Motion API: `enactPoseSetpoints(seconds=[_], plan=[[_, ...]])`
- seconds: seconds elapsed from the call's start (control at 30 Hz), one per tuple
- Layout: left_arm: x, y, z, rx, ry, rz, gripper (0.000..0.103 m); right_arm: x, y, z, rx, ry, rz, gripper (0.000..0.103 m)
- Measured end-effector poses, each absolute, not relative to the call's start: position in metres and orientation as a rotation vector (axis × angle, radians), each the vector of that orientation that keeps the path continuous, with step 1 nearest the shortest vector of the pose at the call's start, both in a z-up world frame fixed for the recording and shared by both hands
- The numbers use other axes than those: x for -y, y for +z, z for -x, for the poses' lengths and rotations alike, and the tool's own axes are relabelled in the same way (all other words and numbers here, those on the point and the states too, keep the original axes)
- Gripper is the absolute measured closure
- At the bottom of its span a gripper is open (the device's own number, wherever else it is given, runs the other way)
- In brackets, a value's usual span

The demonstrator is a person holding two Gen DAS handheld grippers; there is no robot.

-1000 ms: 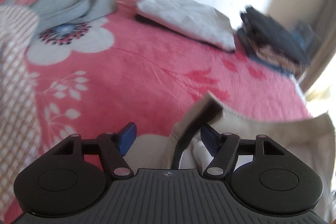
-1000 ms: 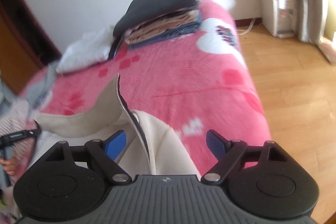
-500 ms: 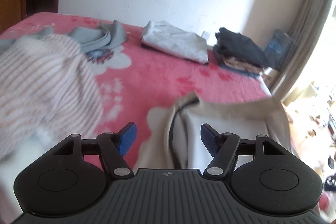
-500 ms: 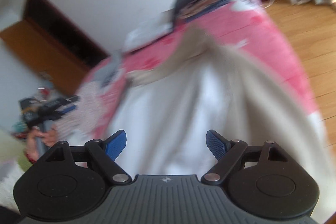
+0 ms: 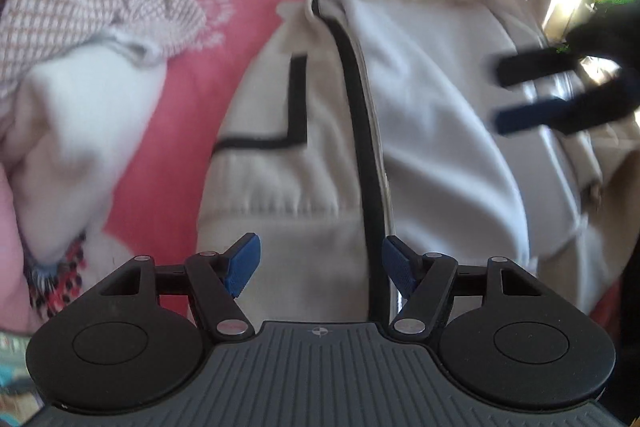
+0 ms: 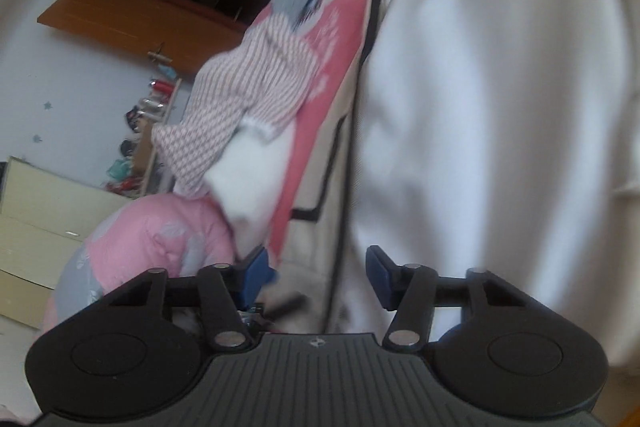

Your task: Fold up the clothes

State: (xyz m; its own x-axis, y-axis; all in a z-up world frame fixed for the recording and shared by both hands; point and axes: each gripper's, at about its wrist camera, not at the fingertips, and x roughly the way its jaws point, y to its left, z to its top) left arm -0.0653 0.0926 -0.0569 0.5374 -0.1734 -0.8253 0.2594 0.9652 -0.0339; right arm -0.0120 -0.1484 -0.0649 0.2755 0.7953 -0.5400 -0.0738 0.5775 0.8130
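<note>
Swung back from the far end of the bed [image 5: 248, 39]; now over the cream jacket [image 5: 432, 99] spread at its near edge. Left gripper [image 5: 320, 263] gaping, empty; right gripper [image 6: 316, 275] closing, zipper hem between jaws, unpinched. Could snag one layer only, dragging the spread crooked.
</note>
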Motion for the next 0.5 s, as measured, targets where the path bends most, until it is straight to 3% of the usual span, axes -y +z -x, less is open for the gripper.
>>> enactPoseSetpoints(seconds=[0.33, 0.5], plan=[[-0.142, -0.053, 0.086, -0.921, -0.175, 0.026, 0.035, 0.070, -0.123, 0.012, -1.326, 0.587, -0.632, 0.055], [-0.159, -0.065, 0.086, -0.971, -0.107, 0.129, 0.035, 0.054, -0.133, 0.021, -1.290, 0.593, -0.653, 0.055]])
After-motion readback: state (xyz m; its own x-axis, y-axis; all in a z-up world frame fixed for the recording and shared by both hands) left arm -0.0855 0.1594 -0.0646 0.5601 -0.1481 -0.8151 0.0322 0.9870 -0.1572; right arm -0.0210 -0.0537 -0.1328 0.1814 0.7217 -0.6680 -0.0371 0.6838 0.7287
